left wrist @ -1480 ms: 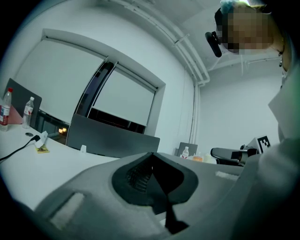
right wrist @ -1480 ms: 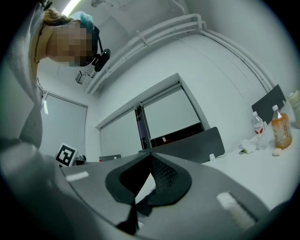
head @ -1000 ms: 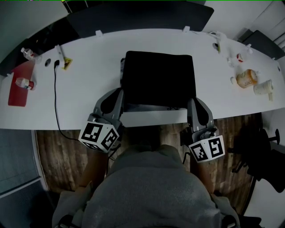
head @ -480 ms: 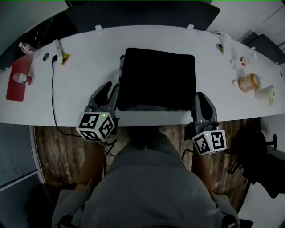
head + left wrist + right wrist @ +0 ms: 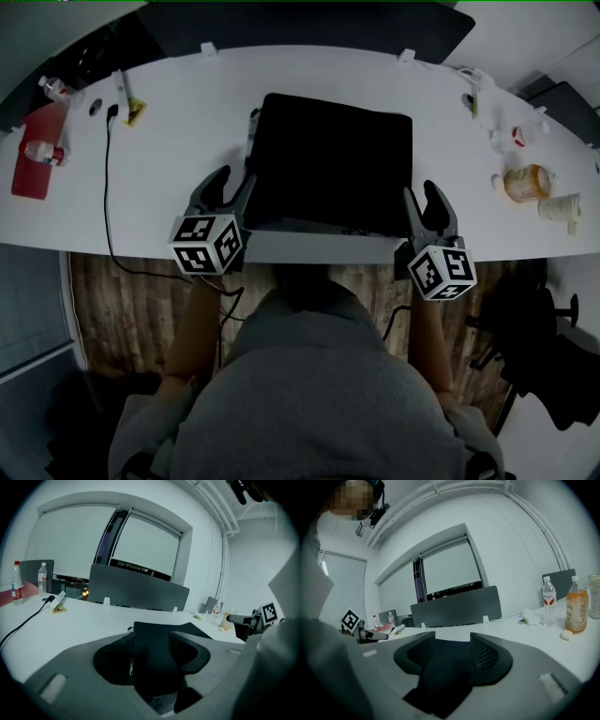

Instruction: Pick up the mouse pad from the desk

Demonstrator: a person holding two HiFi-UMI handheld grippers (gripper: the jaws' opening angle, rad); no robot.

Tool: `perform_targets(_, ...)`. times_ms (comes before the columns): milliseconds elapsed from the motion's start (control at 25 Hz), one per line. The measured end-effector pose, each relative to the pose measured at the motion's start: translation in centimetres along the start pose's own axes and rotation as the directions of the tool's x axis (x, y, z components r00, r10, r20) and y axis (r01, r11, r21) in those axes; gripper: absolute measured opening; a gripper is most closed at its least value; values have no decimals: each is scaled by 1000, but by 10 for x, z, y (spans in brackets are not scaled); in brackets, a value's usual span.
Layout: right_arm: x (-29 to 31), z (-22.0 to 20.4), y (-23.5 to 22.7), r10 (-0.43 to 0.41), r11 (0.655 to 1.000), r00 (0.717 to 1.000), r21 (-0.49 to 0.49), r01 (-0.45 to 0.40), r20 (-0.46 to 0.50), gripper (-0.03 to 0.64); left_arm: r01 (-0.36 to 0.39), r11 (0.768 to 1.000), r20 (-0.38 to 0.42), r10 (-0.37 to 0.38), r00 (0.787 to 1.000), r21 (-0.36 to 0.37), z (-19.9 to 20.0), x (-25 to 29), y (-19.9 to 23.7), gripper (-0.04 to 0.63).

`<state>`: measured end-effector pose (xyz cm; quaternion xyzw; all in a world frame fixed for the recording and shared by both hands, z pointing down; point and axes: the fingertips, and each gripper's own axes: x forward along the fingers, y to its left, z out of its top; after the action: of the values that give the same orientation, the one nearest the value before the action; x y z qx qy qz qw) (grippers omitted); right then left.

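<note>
The long white desk (image 5: 169,159) curves across the room with a dark grey partition screen (image 5: 309,23) along its far edge and wood flooring (image 5: 122,300) below its near one. A person in a grey sweatshirt (image 5: 319,394) stands at the middle of the near edge, a gripper in each hand. The black mouse pad (image 5: 333,155) lies flat on the desk straight in front of them, its near side close to the desk's front edge. The left gripper (image 5: 234,180) sits at the pad's near left corner and the right gripper (image 5: 420,193) at its near right corner. Both sets of jaws have just been opening and stand apart, and each gripper's own view shows the dark pad running between the jaws without the pads pressing on it. Off to the left a red folder (image 5: 33,169) lies on the desk with a small bottle (image 5: 42,150) on it, and a black cable (image 5: 106,187) trails over the front edge. Far right stand an orange drink bottle (image 5: 523,181) and a pale container (image 5: 561,203).
</note>
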<state>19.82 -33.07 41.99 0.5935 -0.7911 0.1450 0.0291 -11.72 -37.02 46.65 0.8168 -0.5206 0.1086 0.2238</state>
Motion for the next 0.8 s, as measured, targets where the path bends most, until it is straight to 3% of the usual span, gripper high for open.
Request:
perform_targets(400, 30, -39, -38, -22, 1000, 991, 11, 24, -129, 256, -37, 999, -76, 37, 996, 6, -22, 22, 6, 249)
perform_targets(800, 53, -79, -55, -14, 1000, 964, 1, 14, -264, 289, -71, 997, -198, 71, 978, 10, -60, 53, 20, 252)
